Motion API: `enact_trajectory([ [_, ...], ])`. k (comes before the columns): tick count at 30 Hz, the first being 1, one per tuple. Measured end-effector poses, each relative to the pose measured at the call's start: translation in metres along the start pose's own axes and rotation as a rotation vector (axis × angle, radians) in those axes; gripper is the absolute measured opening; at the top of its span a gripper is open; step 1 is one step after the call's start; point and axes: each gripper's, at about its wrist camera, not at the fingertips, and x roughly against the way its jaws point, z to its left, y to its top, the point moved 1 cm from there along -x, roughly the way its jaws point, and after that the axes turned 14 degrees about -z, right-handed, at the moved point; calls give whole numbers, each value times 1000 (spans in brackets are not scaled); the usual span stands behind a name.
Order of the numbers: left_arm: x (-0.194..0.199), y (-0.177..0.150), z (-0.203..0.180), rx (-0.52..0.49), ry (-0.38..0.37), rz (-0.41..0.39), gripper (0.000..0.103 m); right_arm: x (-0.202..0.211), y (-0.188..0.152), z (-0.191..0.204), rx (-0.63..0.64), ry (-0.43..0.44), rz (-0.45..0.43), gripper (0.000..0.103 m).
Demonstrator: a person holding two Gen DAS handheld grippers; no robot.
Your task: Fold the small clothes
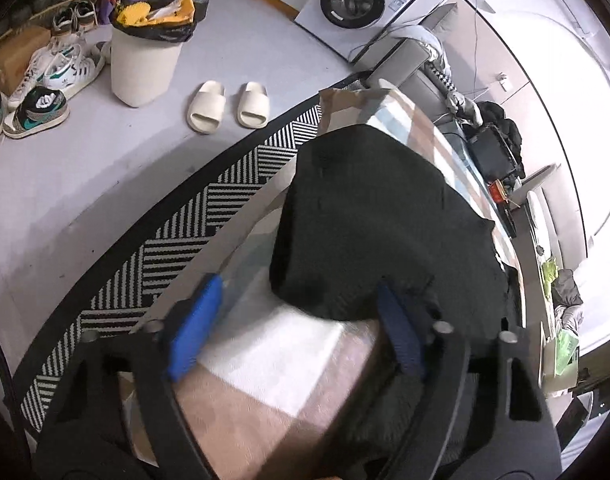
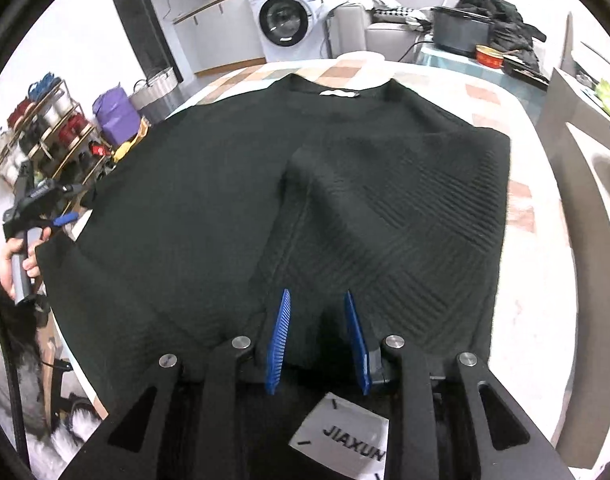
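A black sweater (image 2: 233, 200) lies spread flat on the tabletop (image 2: 521, 216), which wears a checked cloth of pale pink, white and blue squares. The neckline with its small white label (image 2: 339, 93) points away toward the far edge, and the sweater's right-hand part is folded inward, so a ribbed flap (image 2: 405, 208) lies diagonally over the body.

The right tongs (image 2: 317, 340) sit low over the near hem of the sweater, close to the middle. Their blue pads (image 2: 279, 340) stand a narrow way apart with dark fabric between them; whether they press on the cloth cannot be told from these views.

The left tongs (image 1: 301, 328) are at the sweater's left edge, seen in the right wrist view as a small black tool held in a hand (image 2: 19, 256) beside the tabletop. In their own view the blue pads (image 1: 195, 328) stand well apart: one is over the bare checked cloth, the other is at the rounded edge of the black fabric. Nothing is clamped between them, and the picture is blurred there.

Beyond the tabletop, a white washing machine (image 2: 289, 20) stands against the far wall. On the floor are a striped black-and-white rug (image 1: 209, 216), a pair of cream slippers (image 1: 229, 106), a white bin (image 1: 143, 64) with a black liner, and several sneakers (image 1: 37, 112).
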Motion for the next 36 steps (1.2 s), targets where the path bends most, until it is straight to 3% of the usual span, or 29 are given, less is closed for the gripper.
enact_trajectory([
  [2, -6, -1, -5, -49, 7, 0, 66, 3, -2, -4, -13, -9, -1, 29],
  [5, -15, -2, -21, -137, 38, -22, 51, 4, -4, -9, -28, -18, 0, 29],
  [7, -21, -2, -29, -199, 97, -32, 29, 5, -6, -10, -35, -21, -2, 29],
  [8, -24, -1, -30, -217, 123, -36, 24, 5, -6, -10, -38, -22, -4, 29],
  [10, -25, 5, -31, -207, 116, -51, 2, 7, -6, -11, -43, -23, -7, 29],
  [17, 6, 28, -82, -312, 11, -146, 2, 12, -4, -13, -64, -20, -30, 29],
  [21, 27, 34, -145, -418, -90, -197, 2, 13, -5, -13, -71, -14, -34, 29],
  [24, 34, 24, -207, -495, -208, -191, 2, 15, -5, -15, -76, -13, -38, 29],
  [26, 32, 1, -250, -569, -290, -145, 2, 16, -5, -18, -82, -14, -41, 29],
  [30, 6, -74, -314, -724, -421, 49, 2, 19, -8, -25, -103, -24, -45, 29],
  [33, -10, -115, -323, -769, -460, 187, 8, 22, -10, -27, -109, -30, -44, 29],
  [35, -10, -118, -313, -751, -449, 174, 11, 26, -11, -27, -108, -30, -50, 29],
  [36, -7, -114, -304, -730, -447, 168, 22, 29, -11, -27, -107, -31, -55, 29],
])
